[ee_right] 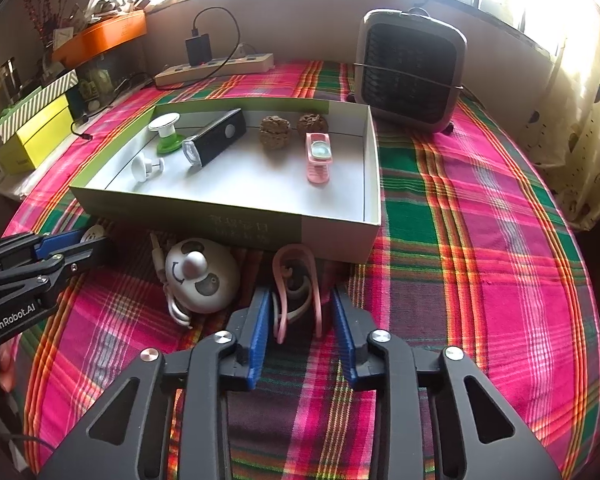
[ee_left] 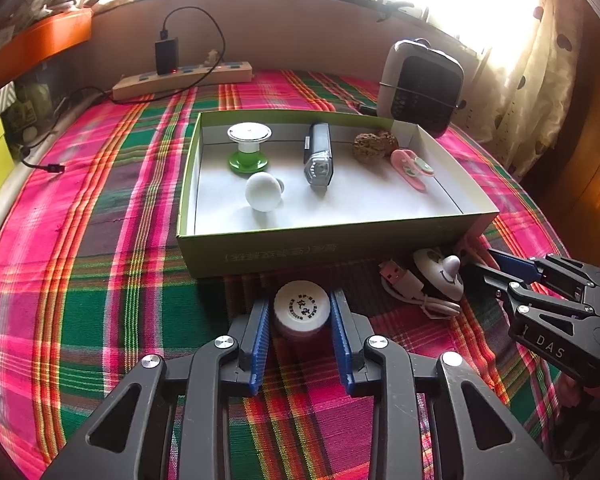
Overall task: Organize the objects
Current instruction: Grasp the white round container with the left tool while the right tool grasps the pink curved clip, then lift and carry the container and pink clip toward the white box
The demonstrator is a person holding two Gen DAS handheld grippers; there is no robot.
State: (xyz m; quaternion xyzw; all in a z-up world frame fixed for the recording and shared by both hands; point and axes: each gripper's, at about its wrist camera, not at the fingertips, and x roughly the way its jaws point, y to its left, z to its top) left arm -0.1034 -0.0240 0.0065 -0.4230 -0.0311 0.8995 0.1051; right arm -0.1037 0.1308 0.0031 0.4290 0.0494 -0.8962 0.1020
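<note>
Fingers of the left gripper (ee_left: 300,312) flanked the white-capped jar (ee_left: 302,312), apparently gripping, while the right gripper (ee_right: 298,312) straddled pink earphones (ee_right: 296,292), unclosed, both before the box (ee_left: 340,246) for loading.

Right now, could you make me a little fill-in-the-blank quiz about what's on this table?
The left gripper has its fingers on either side of a white ____.
The shallow box holds ____ brown lumps.
The right gripper straddles a ____ earhook piece.
The black charger is plugged into the ____.

Missing: jar; two; pink; power strip
</note>
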